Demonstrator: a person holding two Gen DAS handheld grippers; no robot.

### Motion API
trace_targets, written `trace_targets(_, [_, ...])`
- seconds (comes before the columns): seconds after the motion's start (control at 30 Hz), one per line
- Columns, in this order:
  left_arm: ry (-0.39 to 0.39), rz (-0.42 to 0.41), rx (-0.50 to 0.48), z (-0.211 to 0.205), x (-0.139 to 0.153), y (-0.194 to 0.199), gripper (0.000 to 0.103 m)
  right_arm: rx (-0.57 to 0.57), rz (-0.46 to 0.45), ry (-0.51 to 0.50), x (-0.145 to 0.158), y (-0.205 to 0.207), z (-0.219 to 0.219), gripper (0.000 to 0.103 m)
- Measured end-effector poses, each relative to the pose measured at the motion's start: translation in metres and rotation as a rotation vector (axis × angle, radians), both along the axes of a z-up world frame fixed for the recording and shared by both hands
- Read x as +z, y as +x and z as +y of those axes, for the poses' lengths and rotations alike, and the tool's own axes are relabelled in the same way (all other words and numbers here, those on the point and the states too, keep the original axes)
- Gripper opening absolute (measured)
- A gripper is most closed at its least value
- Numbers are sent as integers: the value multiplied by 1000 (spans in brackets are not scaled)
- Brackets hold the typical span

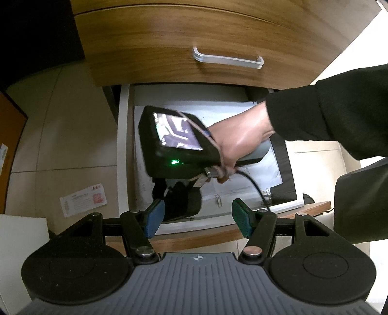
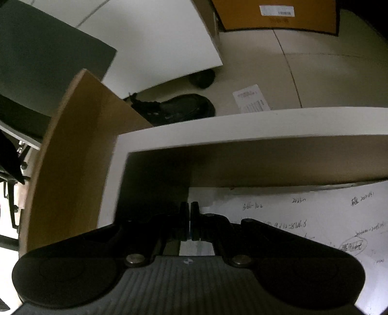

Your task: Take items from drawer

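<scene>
Tiled floor [image 1: 72,155] surrounds open drawer [image 2: 242,126], seemingly paper-lined.

The white sheet [image 2: 303,218] in the drawer [image 2: 242,126] carries handwritten notes. Most of them are too blurred to read; one group looks like "2013", another like "8126.8", and a circled note in Chinese characters cannot be made out. The paper slip [image 2: 251,98] on the floor has printed lines and a red stamp, all unreadable. The white label [image 2: 276,11] on the brown box [image 2: 278,21] is also illegible.
</scene>
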State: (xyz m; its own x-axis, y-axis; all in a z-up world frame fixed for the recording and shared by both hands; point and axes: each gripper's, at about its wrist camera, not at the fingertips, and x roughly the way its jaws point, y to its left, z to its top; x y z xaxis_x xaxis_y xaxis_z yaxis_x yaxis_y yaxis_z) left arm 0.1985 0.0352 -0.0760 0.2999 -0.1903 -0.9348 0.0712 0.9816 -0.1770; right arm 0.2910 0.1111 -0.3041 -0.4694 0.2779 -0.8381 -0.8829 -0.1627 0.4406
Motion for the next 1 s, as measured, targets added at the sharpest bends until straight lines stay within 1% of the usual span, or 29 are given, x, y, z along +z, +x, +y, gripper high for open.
trace_targets(0.13, [1,3,-7,0,-1,-1,64,8,3,-22,-2,1,4,1])
trace_targets(0.27, [4,7,-12,-1,-1,0,64,63,-30,-40,0,-5,-2,1])
trace_targets(0.43, [7,5,-9,-1,0,1,64,119,-64,-83,1,-9,-20,1])
trace_targets(0.67, [11,-2,-16,-3,2,2,64,152,-90,-171,2,-4,-53,1])
trace_targets(0.77, [14,-5,-13,-3,3,3,64,156,-125,-198,4,-2,-68,4])
trace_targets(0.87, [9,-13,-13,-3,5,3,64,149,-140,-234,5,1,-84,4])
trace_targets(0.93, [10,-13,-11,-3,5,3,64,128,-143,-255,5,4,-94,4])
trace_targets(1.0, [9,-16,-11,-2,7,2,64,84,-135,-256,8,8,-101,5])
